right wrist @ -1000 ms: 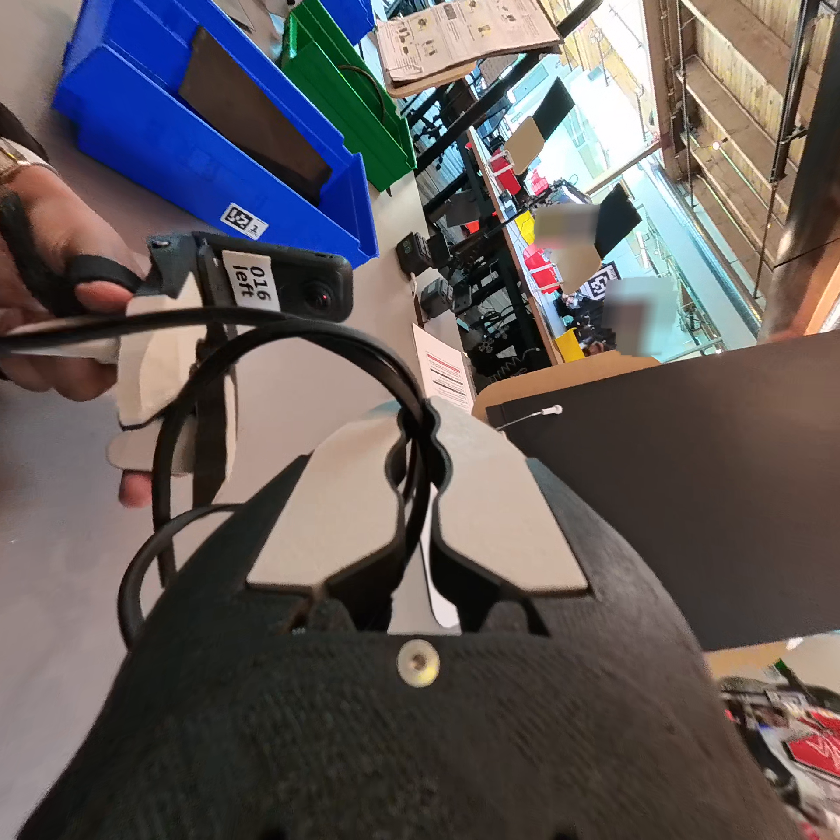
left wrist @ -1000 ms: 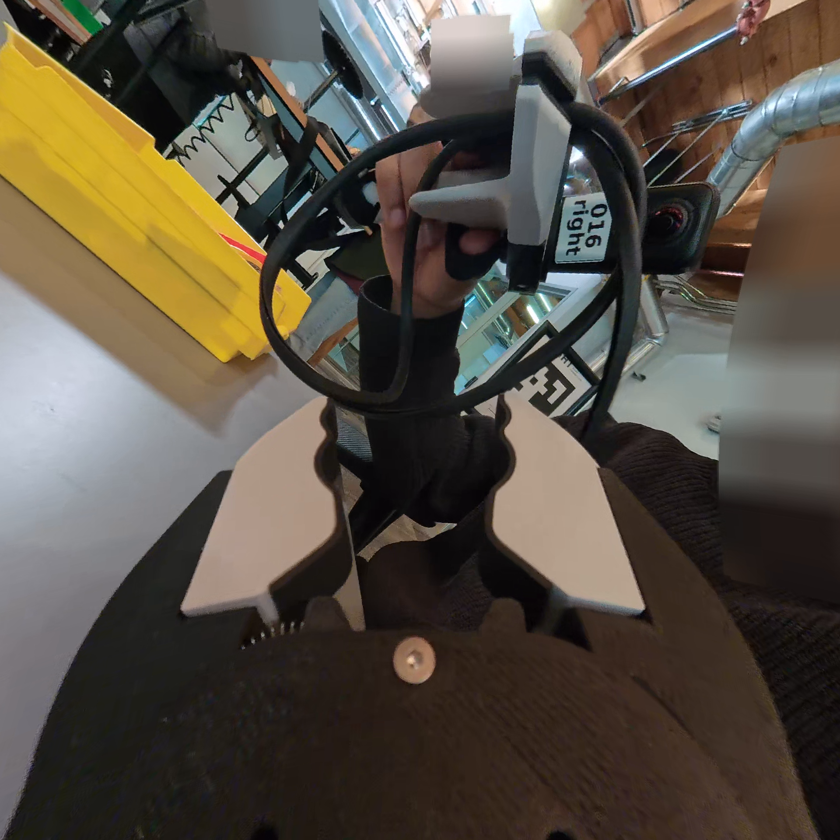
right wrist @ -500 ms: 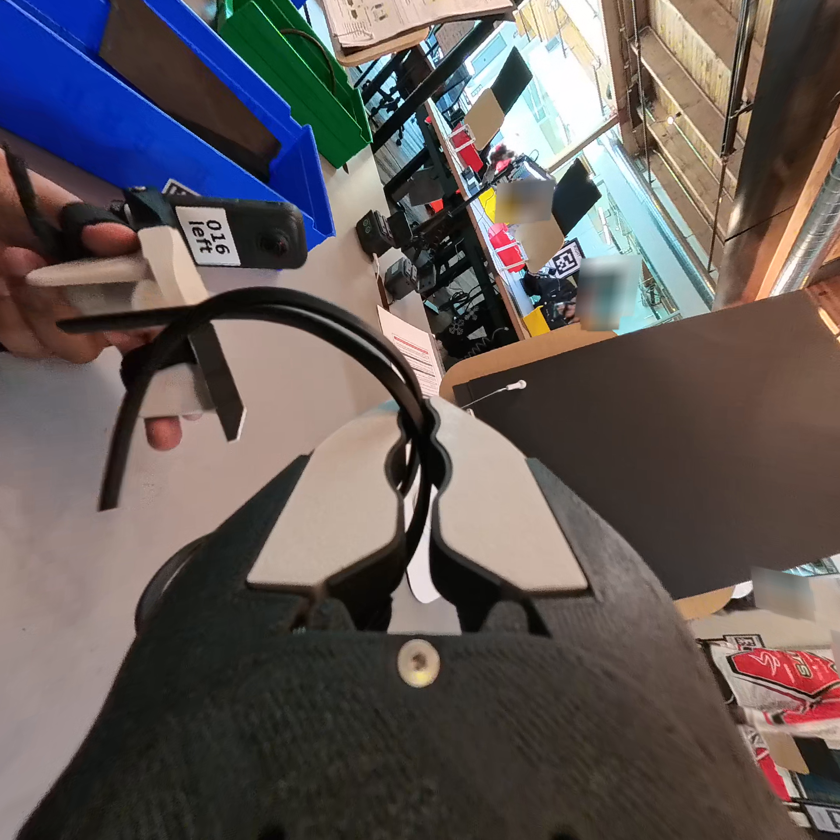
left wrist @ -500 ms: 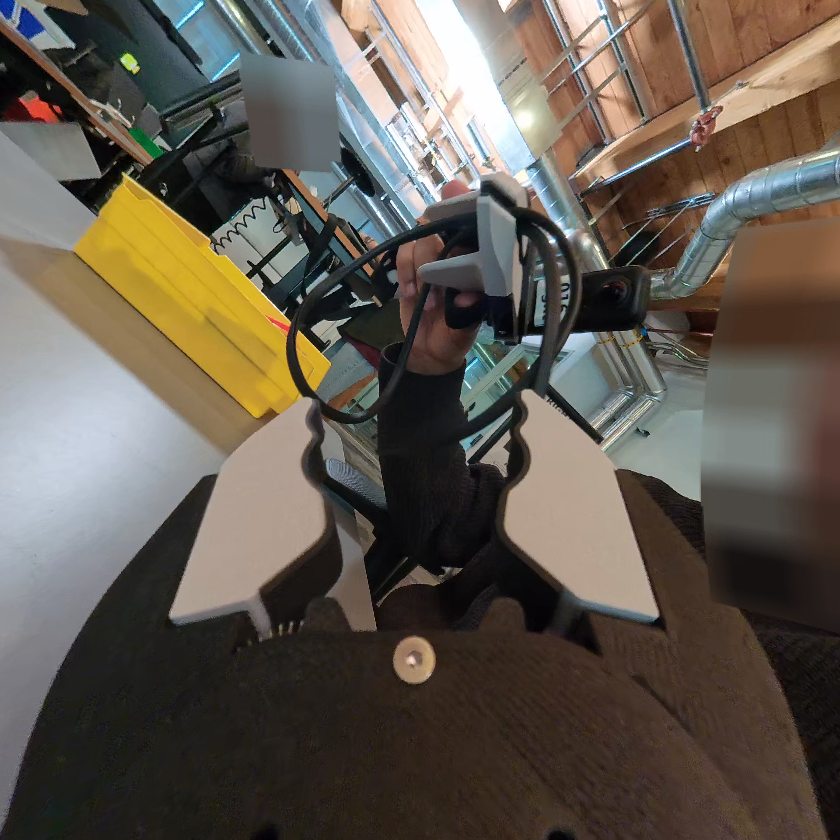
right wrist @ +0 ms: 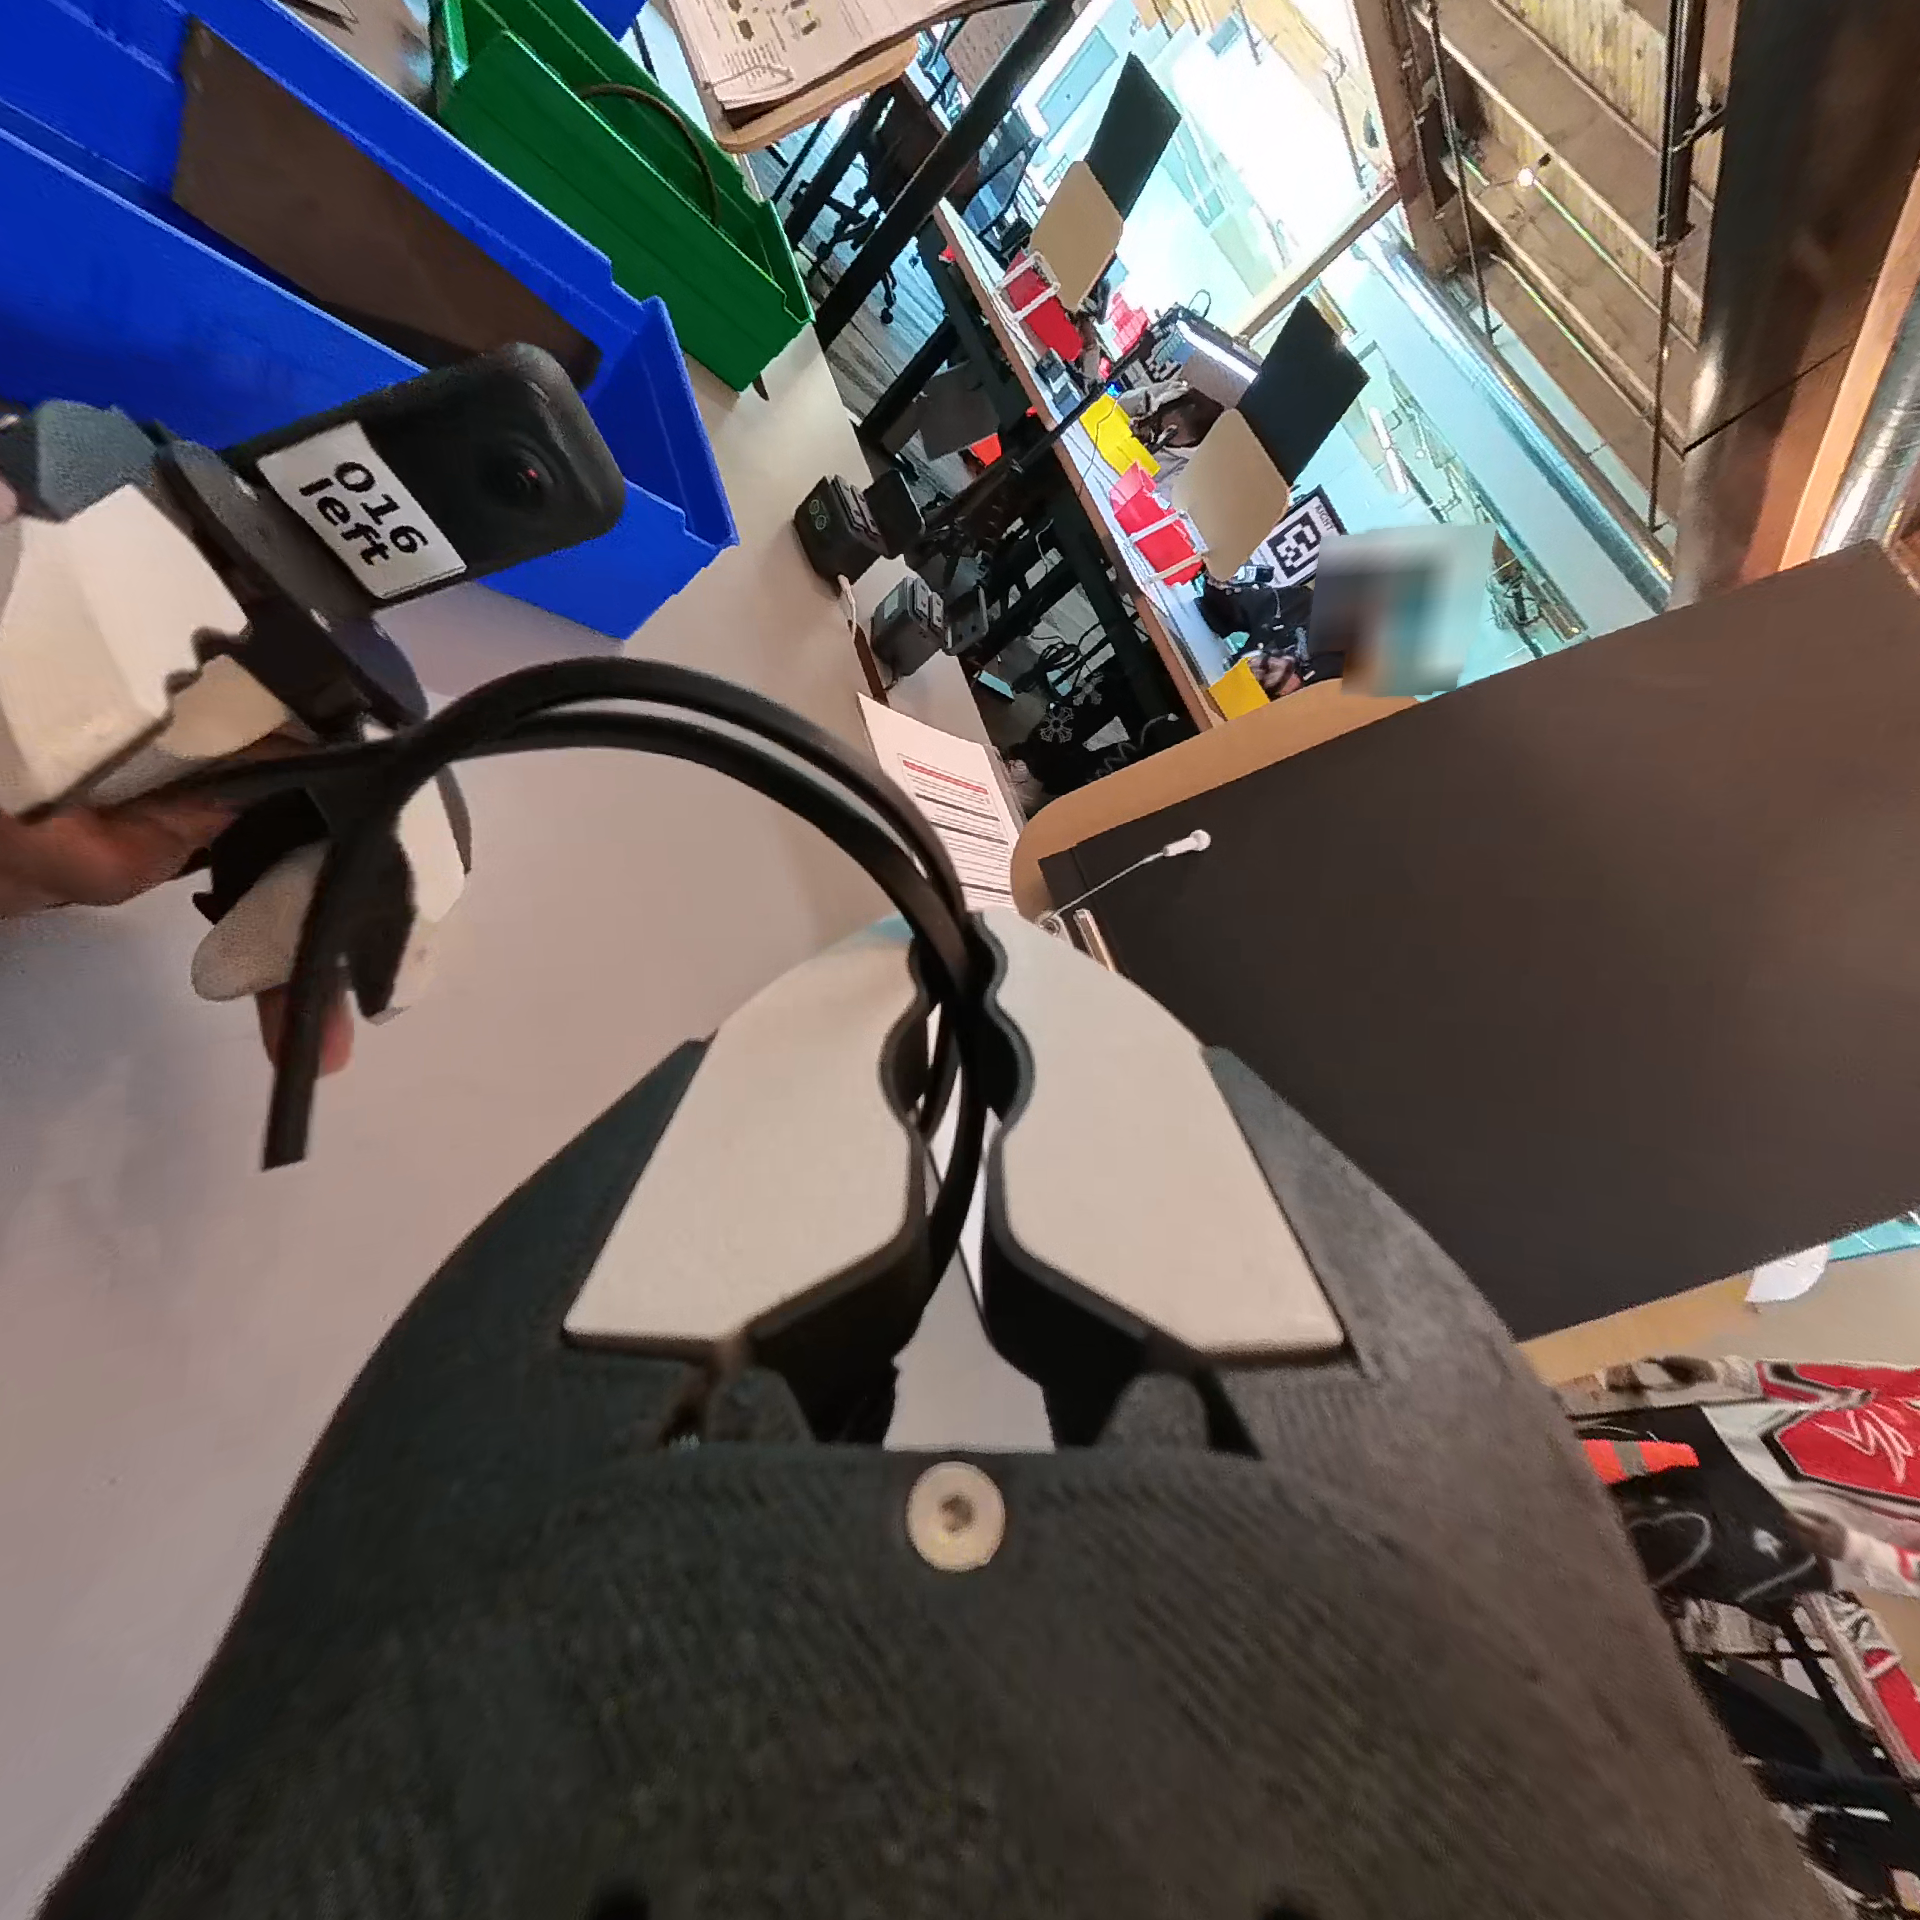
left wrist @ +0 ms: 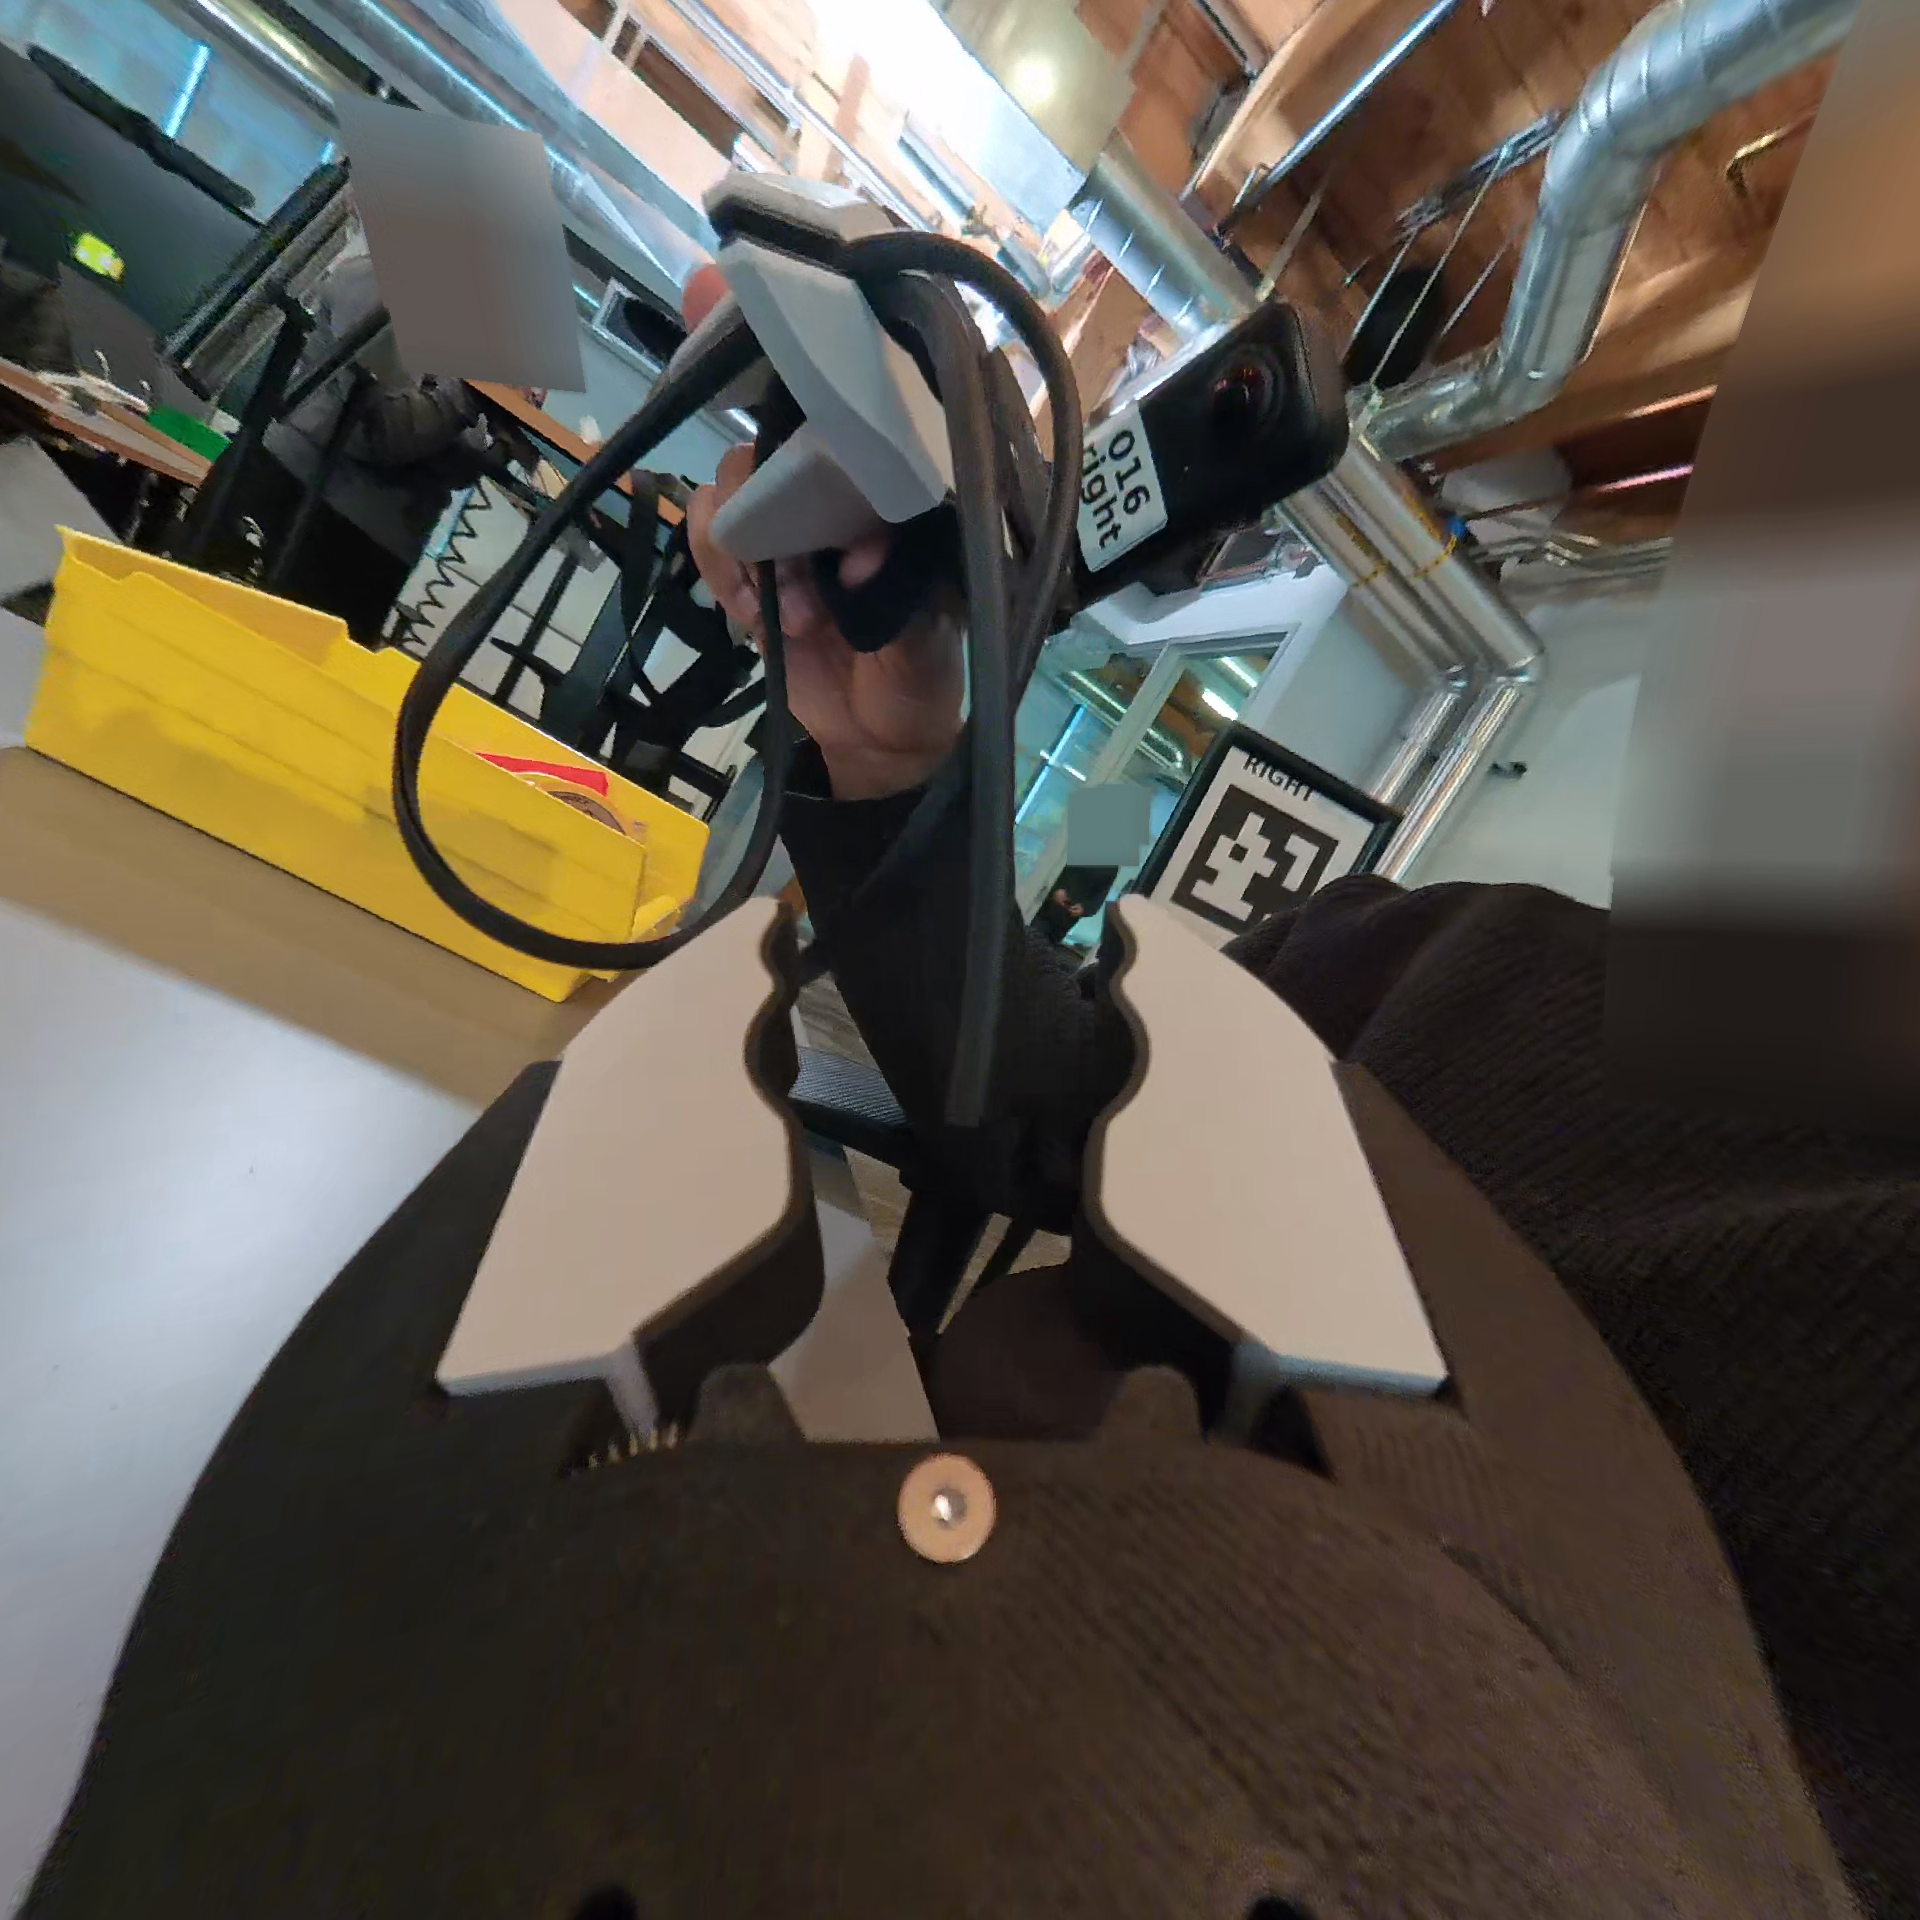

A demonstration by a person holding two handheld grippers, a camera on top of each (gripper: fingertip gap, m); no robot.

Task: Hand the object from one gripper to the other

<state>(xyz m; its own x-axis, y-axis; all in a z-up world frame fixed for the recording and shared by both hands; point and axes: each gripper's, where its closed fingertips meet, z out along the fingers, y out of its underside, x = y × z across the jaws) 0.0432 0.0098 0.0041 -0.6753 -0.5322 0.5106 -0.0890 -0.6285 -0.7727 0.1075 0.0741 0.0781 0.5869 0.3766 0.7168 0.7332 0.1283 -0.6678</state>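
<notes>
The left gripper [left wrist: 945, 1029] has its two grey fingers [left wrist: 665, 1164] spread wide apart, with nothing between them. In the right wrist view it shows at the far left, tilted, a hand [right wrist: 94, 852] wrapped around its grip. The right gripper [right wrist: 961, 1049] is closed — its fingers [right wrist: 769, 1164] nearly meet at the tips, pinching a black cable [right wrist: 727, 717] between them. From the left wrist view the right gripper [left wrist: 831, 343] is raised high, fingers pointing up and left, held by a hand [left wrist: 873, 675] whose dark sleeve [left wrist: 935, 935] runs down toward the camera.
</notes>
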